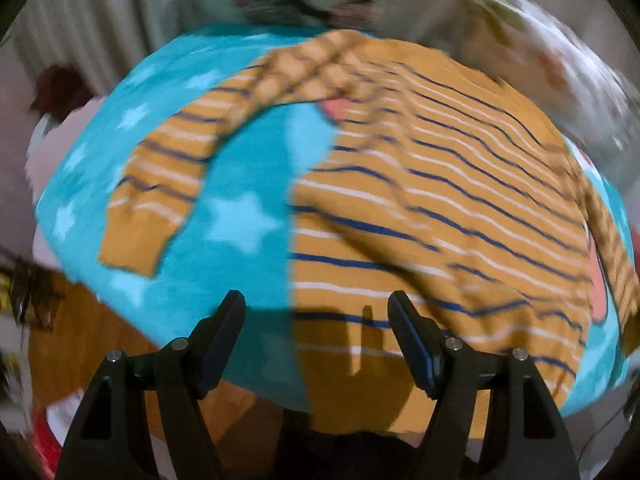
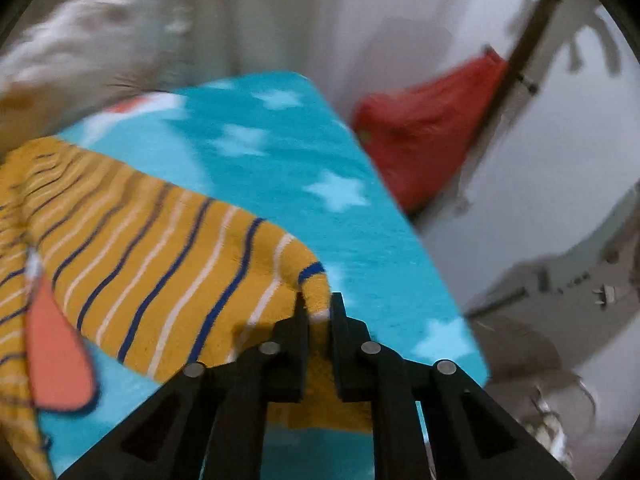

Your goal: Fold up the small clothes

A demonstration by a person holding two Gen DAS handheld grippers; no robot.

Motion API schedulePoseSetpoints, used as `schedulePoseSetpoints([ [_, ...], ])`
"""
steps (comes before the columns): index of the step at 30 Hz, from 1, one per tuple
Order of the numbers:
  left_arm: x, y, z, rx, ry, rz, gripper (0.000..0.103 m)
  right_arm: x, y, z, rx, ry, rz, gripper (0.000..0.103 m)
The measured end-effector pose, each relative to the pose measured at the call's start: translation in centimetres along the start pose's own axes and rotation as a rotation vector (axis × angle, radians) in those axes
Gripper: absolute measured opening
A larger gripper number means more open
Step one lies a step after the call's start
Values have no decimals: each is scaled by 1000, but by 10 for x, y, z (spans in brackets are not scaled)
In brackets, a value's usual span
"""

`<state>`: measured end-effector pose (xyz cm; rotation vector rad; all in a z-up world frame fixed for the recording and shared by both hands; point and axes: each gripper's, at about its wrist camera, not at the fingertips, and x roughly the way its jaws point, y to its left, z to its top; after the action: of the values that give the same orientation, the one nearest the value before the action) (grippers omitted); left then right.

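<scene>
A striped top (image 1: 440,208) is lying spread on a star-patterned blanket (image 1: 240,216) covering the tabletop. In the left wrist view, its body is lying to the right and one sleeve (image 1: 160,184) is reaching left across the blanket. In the right wrist view, a bag (image 2: 424,144) is sitting beyond the blanket's right edge, off the tabletop.

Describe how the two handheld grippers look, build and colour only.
Both the left gripper and the right gripper are matte black plastic, with two flat-sided fingers on triangular cut-out linkages pinned by round silver rivets. No cables, markings, hands or sleeves show.
</scene>
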<state>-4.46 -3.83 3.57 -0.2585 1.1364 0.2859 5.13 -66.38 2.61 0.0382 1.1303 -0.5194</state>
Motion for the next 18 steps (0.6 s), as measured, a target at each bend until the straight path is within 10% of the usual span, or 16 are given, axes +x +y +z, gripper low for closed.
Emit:
schedulePoseSetpoints([
  [5,13,35,-4,-92,25,-21,77,-42,22,-14,70,-13,284,56],
  [10,26,26,-22,-81,69,-150,77,-60,112,-76,-117,209,820,59],
  [15,31,-1,-38,1,75,-147,77,-72,172,-119,-271,266,874,59],
  [17,28,-11,-42,50,62,-111,53,-73,182,-126,-277,260,844,60],
  [18,26,-14,-43,65,62,-98,18,-75,186,-127,-286,238,823,54],
])
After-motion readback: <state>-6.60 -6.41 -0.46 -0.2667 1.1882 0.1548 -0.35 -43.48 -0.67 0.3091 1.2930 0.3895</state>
